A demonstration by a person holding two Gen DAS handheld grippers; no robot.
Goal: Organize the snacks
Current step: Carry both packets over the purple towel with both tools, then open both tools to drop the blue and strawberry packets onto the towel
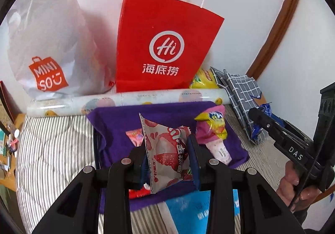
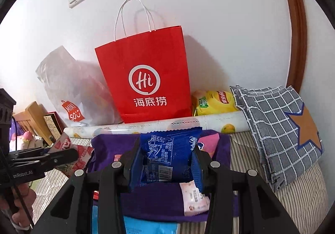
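We find the left gripper (image 1: 169, 163) clamped on a white crinkle-edged snack packet printed with red strawberries (image 1: 165, 150), held upright and lifted off the bedding, its sealed edges pinched between the blue pads. The right gripper (image 2: 165, 163) is likewise closed on a dark blue foil snack packet with white print and a barcode (image 2: 165, 154), raised clear of the surface. We judge both are held high because they are bound for a container, not for resting.

Below both lies a purple cloth (image 1: 117, 121) spread on the striped grey-and-white bedding (image 1: 52, 146); a pink-and-yellow wrapped snack (image 1: 211, 127) and a small red-orange sachet (image 1: 134, 136) sit on it, unsorted.

Beyond, a long patterned paper roll (image 1: 129, 100) lies across the bed. Behind it a red paper carrier bag with white rope handles (image 1: 165, 45) stands upright against the wall, mouth upward; its contents are hidden. Beside it leans a white plastic shopping bag with an orange logo (image 1: 48, 45), contents unclear. A yellow crisp packet (image 2: 215, 102) lies just right of the red bag.
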